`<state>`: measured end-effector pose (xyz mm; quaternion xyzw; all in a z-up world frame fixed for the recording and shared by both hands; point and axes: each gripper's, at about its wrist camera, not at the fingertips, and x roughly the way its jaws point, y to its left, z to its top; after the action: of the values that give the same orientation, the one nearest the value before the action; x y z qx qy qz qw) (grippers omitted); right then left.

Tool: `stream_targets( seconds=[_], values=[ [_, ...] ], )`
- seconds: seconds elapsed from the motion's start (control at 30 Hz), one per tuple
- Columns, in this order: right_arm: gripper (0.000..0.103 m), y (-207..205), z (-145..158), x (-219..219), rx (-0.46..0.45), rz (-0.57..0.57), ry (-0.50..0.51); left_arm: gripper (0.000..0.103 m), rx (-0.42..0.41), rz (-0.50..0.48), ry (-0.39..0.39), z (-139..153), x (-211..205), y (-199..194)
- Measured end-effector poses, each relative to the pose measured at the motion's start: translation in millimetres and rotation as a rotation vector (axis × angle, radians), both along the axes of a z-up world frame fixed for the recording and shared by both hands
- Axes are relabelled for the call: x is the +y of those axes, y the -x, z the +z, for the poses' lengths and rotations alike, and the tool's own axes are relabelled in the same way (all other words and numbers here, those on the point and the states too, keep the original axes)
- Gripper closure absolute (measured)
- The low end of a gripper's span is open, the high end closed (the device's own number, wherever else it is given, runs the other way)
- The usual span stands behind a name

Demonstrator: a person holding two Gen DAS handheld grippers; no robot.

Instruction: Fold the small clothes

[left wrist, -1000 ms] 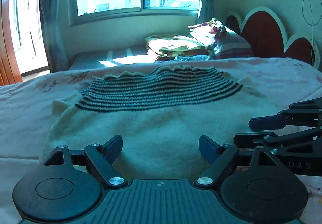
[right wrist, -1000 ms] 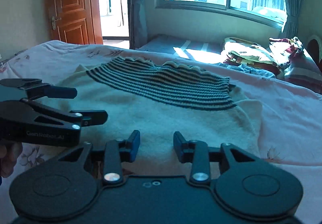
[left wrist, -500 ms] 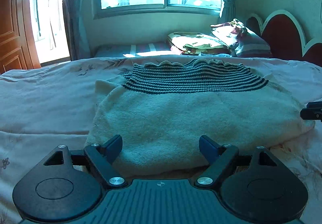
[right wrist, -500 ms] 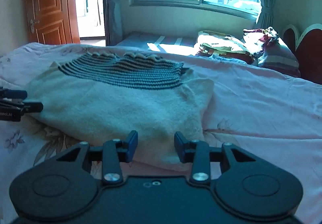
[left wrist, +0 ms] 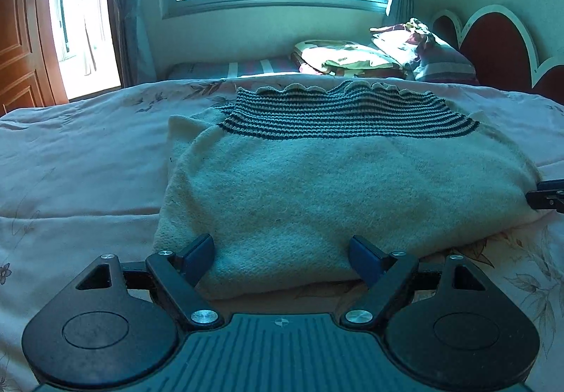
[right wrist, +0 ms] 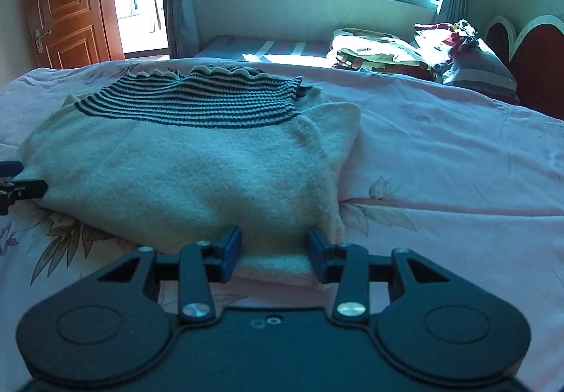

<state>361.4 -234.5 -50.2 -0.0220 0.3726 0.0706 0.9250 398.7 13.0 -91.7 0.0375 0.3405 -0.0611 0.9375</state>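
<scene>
A cream knitted sweater (left wrist: pixel 335 180) with a dark striped band (left wrist: pixel 345 117) lies flat on the pink floral bedsheet (left wrist: pixel 77 163). My left gripper (left wrist: pixel 280 246) stands wide open low at the sweater's near left corner, the thick near edge between its fingers without being pinched. In the right wrist view the same sweater (right wrist: pixel 183 173) fills the left half. My right gripper (right wrist: pixel 273 237) sits at its near right corner with its jaws opening and the folded edge between them. Each gripper shows at the other view's margin: right gripper (left wrist: pixel 535 191), left gripper (right wrist: pixel 31 177).
A second bed beyond holds folded blankets (left wrist: pixel 345 57) and pillows (left wrist: pixel 440 57) under the window. A red scalloped headboard (left wrist: pixel 493 47) stands at the right and a wooden door (right wrist: pixel 67 4) at the far left. Bare pink sheet (right wrist: pixel 440 163) spreads right of the sweater.
Both grippers have moved apart along the sweater's near edge, the left one to its left corner and the right one to its right corner. The sweater itself has not shifted.
</scene>
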Motion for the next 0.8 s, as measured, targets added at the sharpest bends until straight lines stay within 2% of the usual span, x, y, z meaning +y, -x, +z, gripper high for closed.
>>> stream_targets(
  seconds=[0.2, 0.57, 0.73, 0.8],
  values=[
    [0.062, -2, 1, 1, 0.013, -0.008, 0.007, 0.015, 0.018, -0.006, -0.006, -1, 1, -4],
    [0.062, -9, 4, 4, 0.065, 0.012, 0.046, 0.014, 0.069, -0.033, -0.026, 3, 6, -5],
    [0.062, -8, 11, 4, 0.086, -0.025, 0.028, 0.014, 0.061, 0.048, 0.024, 12, 14, 1],
    [0.060, 2, 21, 4, 0.054, -0.037, 0.005, 0.014, 0.042, 0.093, 0.048, 21, 22, 9]
  ],
)
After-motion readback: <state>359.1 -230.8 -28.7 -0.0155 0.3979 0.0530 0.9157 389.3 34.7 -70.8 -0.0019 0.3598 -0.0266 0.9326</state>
